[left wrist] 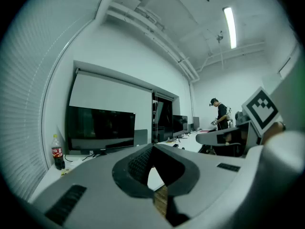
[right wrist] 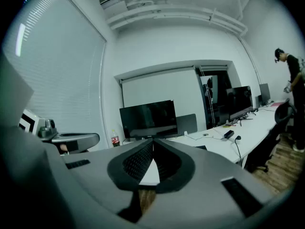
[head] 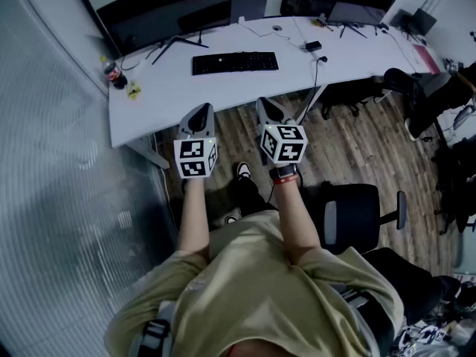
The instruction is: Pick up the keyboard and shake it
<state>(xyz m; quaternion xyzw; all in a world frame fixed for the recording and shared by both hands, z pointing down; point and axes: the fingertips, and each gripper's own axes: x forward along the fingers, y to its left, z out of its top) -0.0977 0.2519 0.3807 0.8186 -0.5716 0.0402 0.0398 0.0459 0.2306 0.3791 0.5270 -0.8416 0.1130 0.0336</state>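
You hold the left gripper [head: 199, 111] and right gripper [head: 265, 104] short of the desk [head: 149, 103], jaws pressed together and empty. The keyboard [head: 235, 62] lies flat mid-desk, well apart and seemingly untouched, so the reach hasn't begun.

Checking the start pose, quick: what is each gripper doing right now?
Left gripper: closed, holding nothing.
Right gripper: closed, holding nothing.

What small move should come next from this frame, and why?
Probably move the left gripper and right gripper forward toward the keyboard, opening their jaws. Both are shut and empty, held short of the keyboard, which lies untouched on the desk.
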